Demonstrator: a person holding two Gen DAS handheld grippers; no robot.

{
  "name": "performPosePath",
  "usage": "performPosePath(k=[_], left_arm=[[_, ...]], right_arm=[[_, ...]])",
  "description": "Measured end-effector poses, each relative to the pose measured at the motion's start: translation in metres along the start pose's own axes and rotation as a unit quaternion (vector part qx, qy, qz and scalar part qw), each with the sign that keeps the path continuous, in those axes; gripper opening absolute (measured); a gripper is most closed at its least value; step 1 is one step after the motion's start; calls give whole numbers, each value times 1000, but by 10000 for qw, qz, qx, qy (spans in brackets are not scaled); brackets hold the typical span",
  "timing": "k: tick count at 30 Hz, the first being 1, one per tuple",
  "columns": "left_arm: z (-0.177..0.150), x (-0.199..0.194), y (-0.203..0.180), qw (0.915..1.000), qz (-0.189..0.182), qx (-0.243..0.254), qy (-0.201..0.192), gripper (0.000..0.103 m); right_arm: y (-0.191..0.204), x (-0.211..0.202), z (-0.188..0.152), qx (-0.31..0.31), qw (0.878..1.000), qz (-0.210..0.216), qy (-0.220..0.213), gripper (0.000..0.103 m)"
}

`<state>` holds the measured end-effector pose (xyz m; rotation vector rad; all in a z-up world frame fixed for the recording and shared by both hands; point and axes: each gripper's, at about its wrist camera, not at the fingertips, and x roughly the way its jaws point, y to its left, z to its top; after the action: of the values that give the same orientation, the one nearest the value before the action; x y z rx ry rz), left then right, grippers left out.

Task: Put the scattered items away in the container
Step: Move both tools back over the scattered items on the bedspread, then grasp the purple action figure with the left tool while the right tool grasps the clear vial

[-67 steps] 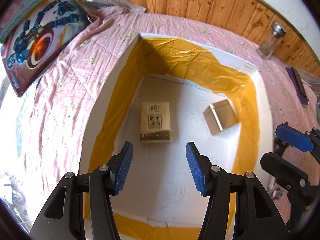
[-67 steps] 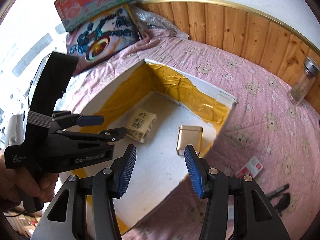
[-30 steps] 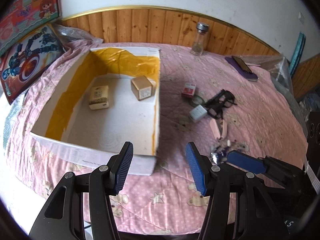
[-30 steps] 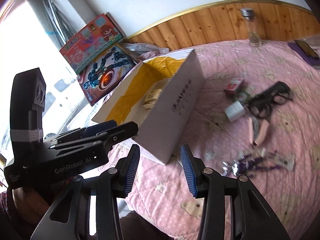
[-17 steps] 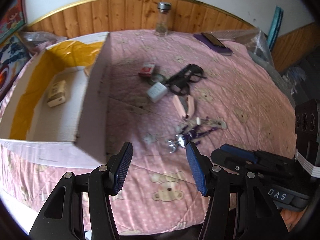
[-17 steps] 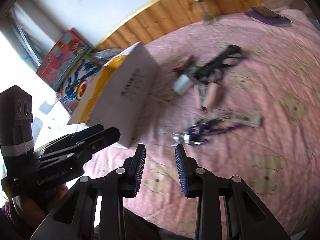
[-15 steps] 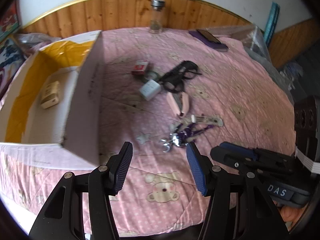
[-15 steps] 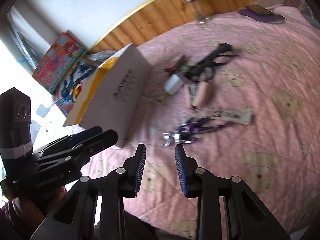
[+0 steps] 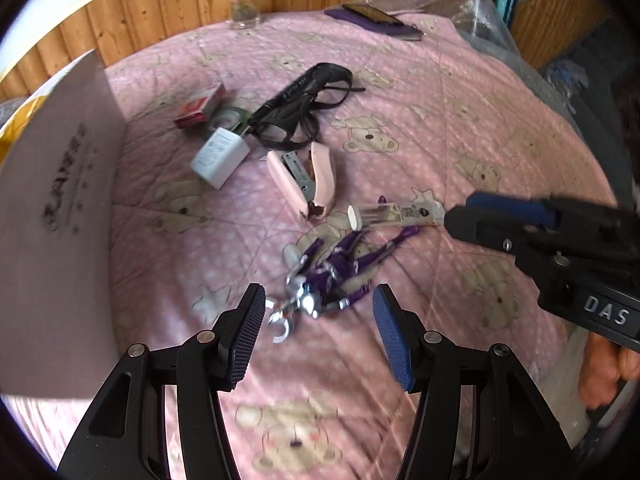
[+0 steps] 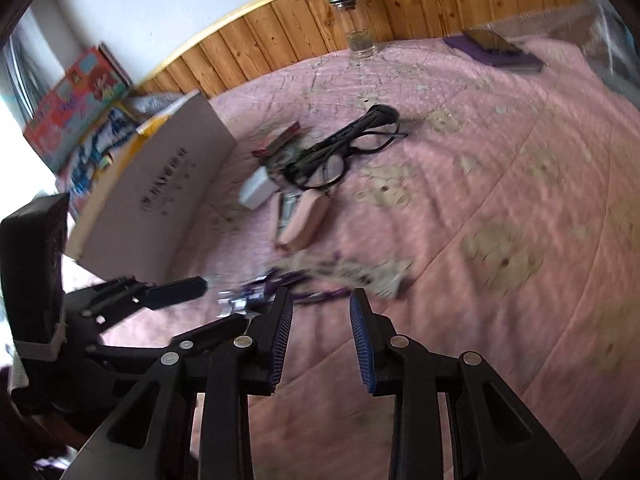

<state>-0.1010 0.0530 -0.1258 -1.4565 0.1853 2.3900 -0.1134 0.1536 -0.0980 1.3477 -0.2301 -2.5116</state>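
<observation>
A purple and silver toy figure [image 9: 332, 272] lies on the pink bedspread just ahead of my open, empty left gripper [image 9: 318, 334]. A clear packet [image 9: 396, 214], a pink stapler [image 9: 308, 178], a white charger [image 9: 220, 156], black glasses [image 9: 304, 104] and a red box [image 9: 200, 106] lie beyond it. The white cardboard box [image 9: 60, 184] stands at the left. My right gripper [image 10: 320, 336] is open and empty, just short of the blurred figure [image 10: 260, 292] and packet [image 10: 360, 272]. It also shows in the left wrist view [image 9: 500, 216].
A glass jar [image 10: 356, 20] stands by the wooden wall panel. A purple book with a phone on it [image 10: 496, 52] lies at the far right. Toy boxes [image 10: 76, 108] lean behind the cardboard box. Bubble wrap [image 9: 472, 4] sits at the far right corner.
Both grippers left the cardboard box and swung right and down toward the scattered items. The toy figure now lies close in front of both. The right jaws narrowed, then opened somewhat.
</observation>
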Motion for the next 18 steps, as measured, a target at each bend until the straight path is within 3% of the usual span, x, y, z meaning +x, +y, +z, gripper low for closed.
performPosePath(k=[4, 9, 12, 16, 18], left_arm=[[6, 19, 0, 10000, -48, 52, 64, 59], [8, 34, -7, 9997, -19, 260, 29, 62], [9, 36, -7, 9997, -99, 232, -65, 62], [9, 37, -8, 9994, -80, 307, -162, 60], [8, 35, -8, 9993, -78, 311, -180, 56]], right_arm=[[-1, 19, 10, -805, 9959, -341, 227, 32], [11, 46, 14, -1759, 9824, -112, 626, 33], [8, 50, 18, -1829, 9810, 17, 643, 32], [-4, 50, 25, -1592, 9843, 198, 735, 22], [-9, 47, 26, -1537, 9846, 197, 802, 7]])
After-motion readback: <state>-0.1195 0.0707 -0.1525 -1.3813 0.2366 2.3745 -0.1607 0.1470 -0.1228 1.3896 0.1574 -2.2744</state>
